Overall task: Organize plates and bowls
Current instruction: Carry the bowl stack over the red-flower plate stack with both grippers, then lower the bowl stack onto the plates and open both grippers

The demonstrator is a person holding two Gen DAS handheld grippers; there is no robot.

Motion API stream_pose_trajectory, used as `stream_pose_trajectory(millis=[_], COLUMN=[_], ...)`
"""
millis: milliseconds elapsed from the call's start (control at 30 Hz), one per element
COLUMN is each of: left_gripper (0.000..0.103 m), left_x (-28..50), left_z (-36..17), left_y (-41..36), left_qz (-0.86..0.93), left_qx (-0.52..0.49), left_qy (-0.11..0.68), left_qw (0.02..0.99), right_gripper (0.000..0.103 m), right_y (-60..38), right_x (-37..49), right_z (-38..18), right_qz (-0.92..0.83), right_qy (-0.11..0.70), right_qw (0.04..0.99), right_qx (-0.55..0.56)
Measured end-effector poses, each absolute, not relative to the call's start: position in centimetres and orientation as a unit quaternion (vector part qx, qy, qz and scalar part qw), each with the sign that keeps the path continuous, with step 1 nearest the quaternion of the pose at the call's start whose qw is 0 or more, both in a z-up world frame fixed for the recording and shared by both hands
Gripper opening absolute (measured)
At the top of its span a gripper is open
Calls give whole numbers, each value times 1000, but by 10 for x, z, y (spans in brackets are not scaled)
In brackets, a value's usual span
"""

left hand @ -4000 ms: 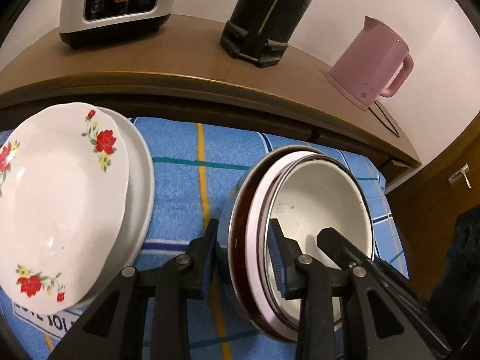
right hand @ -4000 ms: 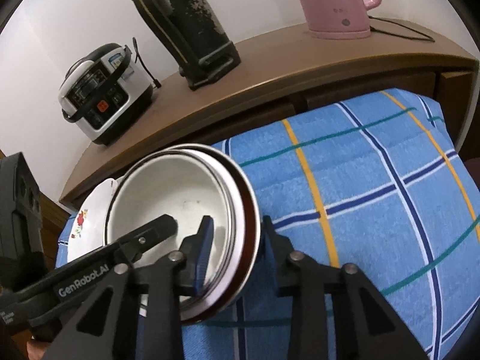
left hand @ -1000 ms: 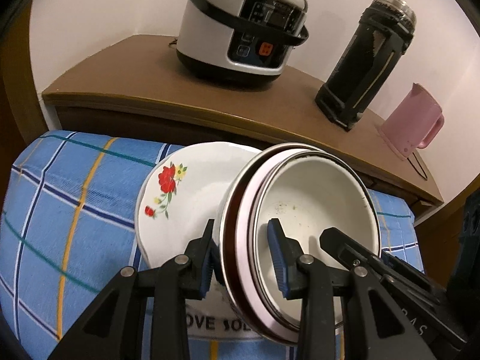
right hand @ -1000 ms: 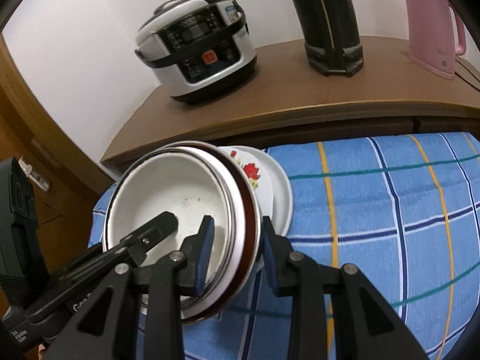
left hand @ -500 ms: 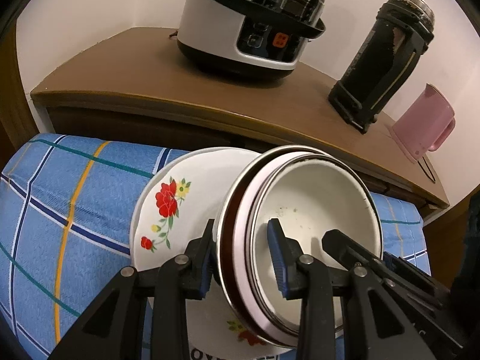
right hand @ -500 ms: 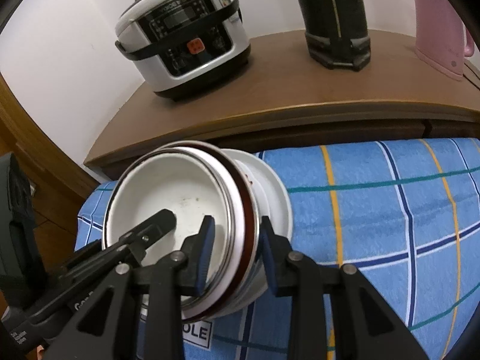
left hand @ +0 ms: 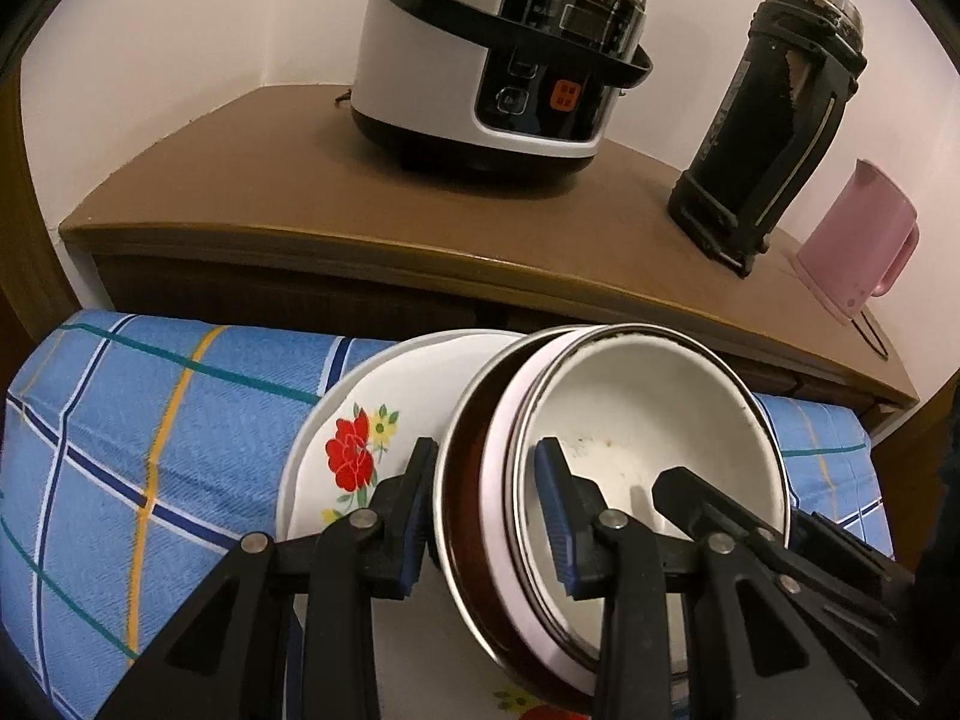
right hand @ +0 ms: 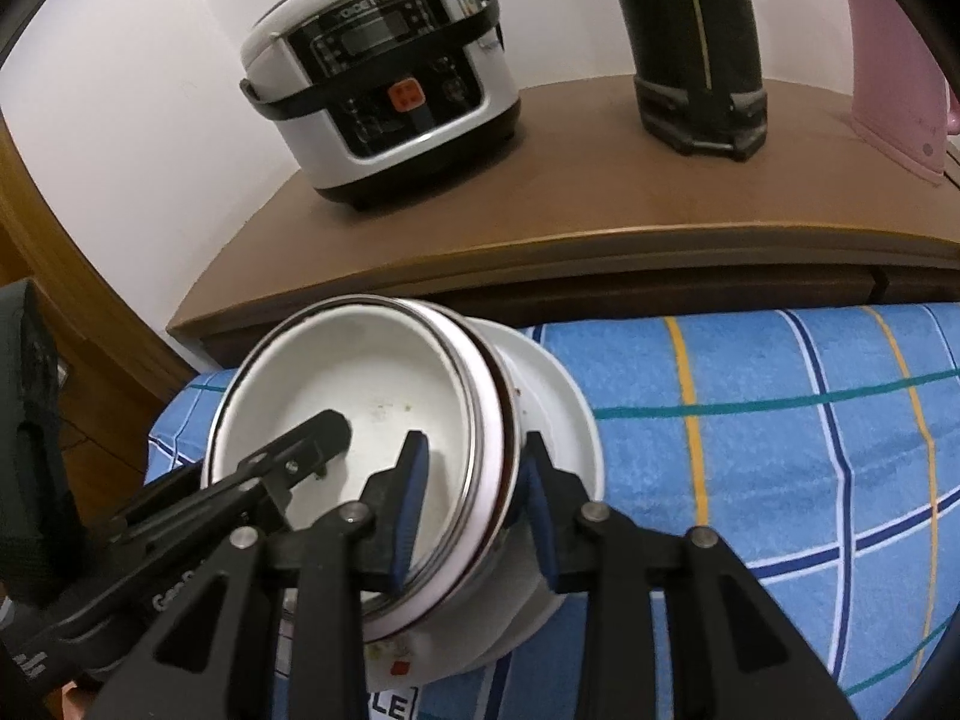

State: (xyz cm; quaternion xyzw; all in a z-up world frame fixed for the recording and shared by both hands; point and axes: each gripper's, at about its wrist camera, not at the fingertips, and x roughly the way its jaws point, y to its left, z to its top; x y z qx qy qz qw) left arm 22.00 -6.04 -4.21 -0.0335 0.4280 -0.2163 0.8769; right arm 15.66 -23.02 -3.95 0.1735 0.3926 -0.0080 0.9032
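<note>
A nested stack of bowls point(left hand: 636, 420), white inside with a pink and a dark brown rim, is held over the flowered white plates point(left hand: 372, 420). My left gripper point(left hand: 486, 510) is shut on the stack's left rim. My right gripper point(right hand: 474, 498) is shut on the right rim of the bowl stack point(right hand: 360, 384), above the plates point(right hand: 558, 420). Each gripper shows in the other's view, reaching into the bowl. Whether the stack touches the plates is hidden.
The plates lie on a blue checked cloth point(left hand: 150, 438) point(right hand: 780, 408). Behind it, a brown wooden counter point(left hand: 300, 180) carries a rice cooker point(left hand: 498, 54), a black flask point(left hand: 774, 120) and a pink kettle point(left hand: 858, 246).
Both grippers have carried the bowl stack left from the cloth to over the flowered plates, and it now sits lower and closer above them.
</note>
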Motion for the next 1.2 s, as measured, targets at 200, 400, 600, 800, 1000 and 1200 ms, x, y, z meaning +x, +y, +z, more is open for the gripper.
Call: stream_pose_trajectory(millis=[200, 400, 600, 800, 1000, 1200], left_gripper=[42, 45, 49, 50, 50, 50], left_x=[219, 209, 213, 212, 199, 199], left_z=[-41, -36, -39, -45, -38, -38], left_y=[-54, -53, -50, -54, -58, -58], left_qz=[-206, -199, -195, -185, -150, -142], left_qx=[-38, -24, -29, -20, 26, 32], left_qy=[412, 384, 387, 405, 391, 383], left_qw=[887, 901, 901, 895, 908, 912], right_gripper=[57, 79, 79, 55, 45, 44], right_y=[-238, -237, -253, -240, -227, -222], right_x=[146, 128, 127, 138, 139, 139], right_z=[-40, -30, -33, -37, -41, -43], right_qz=[20, -3, -27, 7, 16, 27], right_qy=[351, 289, 274, 296, 312, 312], right_qw=[911, 936, 937, 933, 931, 932], right_qx=[215, 201, 216, 205, 188, 183])
